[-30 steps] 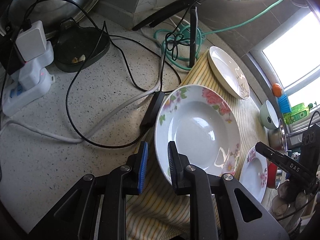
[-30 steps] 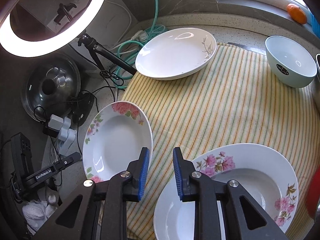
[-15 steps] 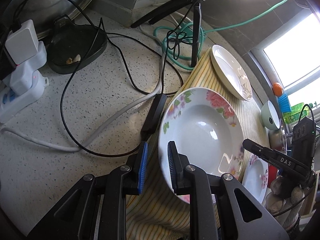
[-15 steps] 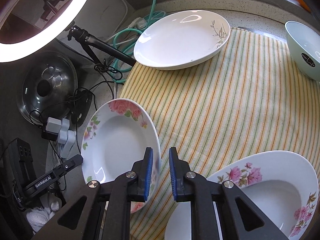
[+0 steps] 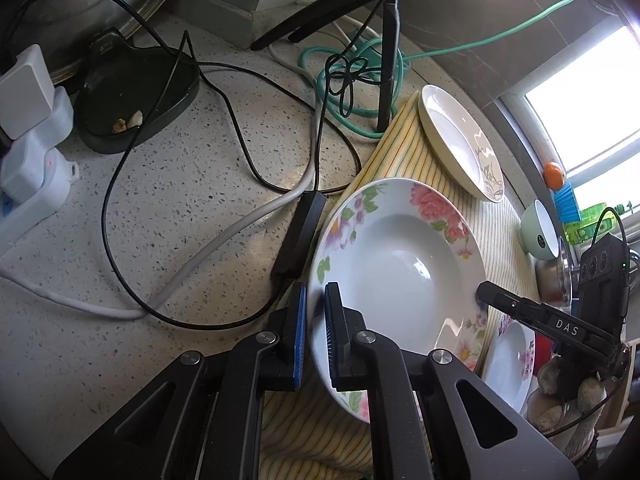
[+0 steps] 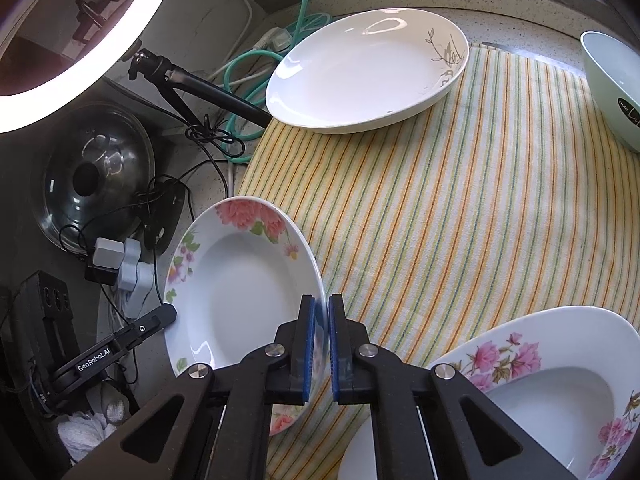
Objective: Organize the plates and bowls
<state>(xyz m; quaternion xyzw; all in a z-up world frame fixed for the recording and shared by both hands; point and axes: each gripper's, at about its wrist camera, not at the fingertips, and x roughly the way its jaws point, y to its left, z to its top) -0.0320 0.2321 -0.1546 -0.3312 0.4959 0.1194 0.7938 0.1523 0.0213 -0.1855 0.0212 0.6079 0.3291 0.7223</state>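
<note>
Left gripper (image 5: 316, 334): blue pads clamped on the left rim of the floral plate (image 5: 396, 276), one pad outside the rim, one inside.

Right gripper (image 6: 322, 346): pads closed on the right rim of the same floral plate (image 6: 240, 280), opposite the other grip; its black finger also shows at the plate's far edge in the left wrist view.

Floral plate: deep, white, pink and purple blossoms on the rim; tilted, held between both grippers at the left edge of the striped cloth (image 6: 440, 208), partly over the speckled worktop (image 5: 180, 208).

Second floral plate (image 6: 540, 392): same pattern, on the cloth, nearest the right gripper, to its right.

Striped cloth: yellow, orange and green stripes, spread on the worktop.

White plate (image 6: 368, 68): grey sprig motif, at the cloth's far edge, overhanging it toward the cables.

Pale green bowl (image 6: 612, 88): far right corner of the cloth, dark printed label.

Off the cloth: power strip with adapters (image 5: 28, 152), black and grey cables, green hose (image 5: 360, 72), tripod leg (image 5: 388, 60), glass pot lid (image 6: 96, 176), ring light (image 6: 68, 40).
</note>
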